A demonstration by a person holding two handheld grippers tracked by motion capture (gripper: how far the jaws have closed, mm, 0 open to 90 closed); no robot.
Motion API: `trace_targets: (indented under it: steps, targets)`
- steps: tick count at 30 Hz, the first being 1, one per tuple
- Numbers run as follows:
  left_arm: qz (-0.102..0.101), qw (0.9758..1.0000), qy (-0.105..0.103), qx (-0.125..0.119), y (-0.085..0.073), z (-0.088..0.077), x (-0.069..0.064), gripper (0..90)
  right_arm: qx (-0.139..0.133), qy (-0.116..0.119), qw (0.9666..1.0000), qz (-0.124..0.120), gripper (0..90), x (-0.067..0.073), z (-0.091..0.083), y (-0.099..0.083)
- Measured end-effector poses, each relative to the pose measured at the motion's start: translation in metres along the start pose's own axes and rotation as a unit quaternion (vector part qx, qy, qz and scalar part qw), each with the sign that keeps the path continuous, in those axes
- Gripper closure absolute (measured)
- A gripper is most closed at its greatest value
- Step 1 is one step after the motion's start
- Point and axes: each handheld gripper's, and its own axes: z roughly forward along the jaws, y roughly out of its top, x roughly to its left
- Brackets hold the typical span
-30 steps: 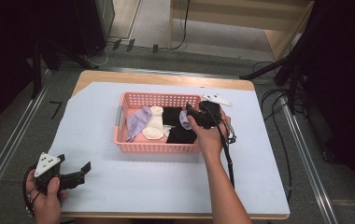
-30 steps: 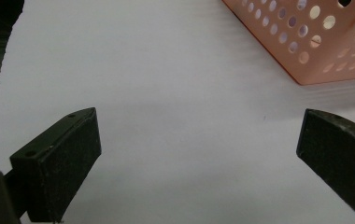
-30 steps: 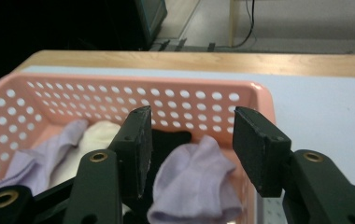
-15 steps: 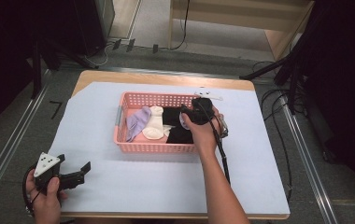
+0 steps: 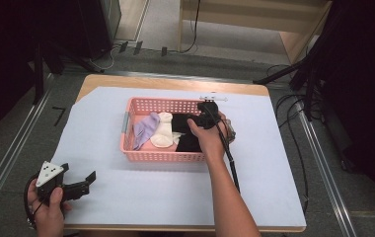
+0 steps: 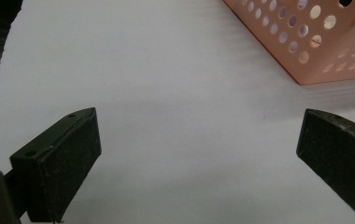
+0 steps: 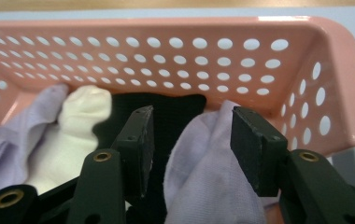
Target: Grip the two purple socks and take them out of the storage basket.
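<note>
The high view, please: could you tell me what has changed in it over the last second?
The right tongs slid a little leftward over the pink perforated plastic basket, lower among the clothes. In the right gripper view their jaws straddle a fold of lilac cloth without visibly pinching it. The left tongs kept their place, open over the white table cover. Basket and white sock lie as before.

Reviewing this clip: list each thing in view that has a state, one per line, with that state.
Pink basket: upright on the white sheet, holding socks.
Lavender sock: bunched between the right gripper's jaws, grip uncertain.
White sock: lying in the basket.
Black sock: lying in the basket.
Right gripper: partly open, inside the basket.
Left gripper: open, holding nothing.
</note>
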Motion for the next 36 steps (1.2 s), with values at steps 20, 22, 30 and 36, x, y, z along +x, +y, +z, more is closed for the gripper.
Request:
trace_targets:
  steps: [20, 22, 30, 36]
  targets:
    - [0.001, 1.0000, -0.001, 0.001, 0.000, 0.000, 0.000, 0.5, 0.071, -0.028, 0.9971, -0.005, 53.9, 0.006, 0.016, 0.002]
    - [0.001, 1.0000, -0.001, 0.001, 0.000, 0.000, 0.000, 0.5, 0.080, -0.044, 0.9956, -0.021, 55.4, 0.007, 0.019, 0.002]
    - [0.001, 1.0000, -0.002, 0.000, 0.000, 0.000, 0.000, 0.5, 0.099, -0.063, 0.9928, -0.023, 78.7, 0.007, 0.023, 0.002]
    - [0.001, 1.0000, -0.003, 0.000, 0.000, 0.000, 0.000, 0.5, 0.065, -0.041, 0.9970, -0.010, 87.6, 0.003, 0.011, 0.003]
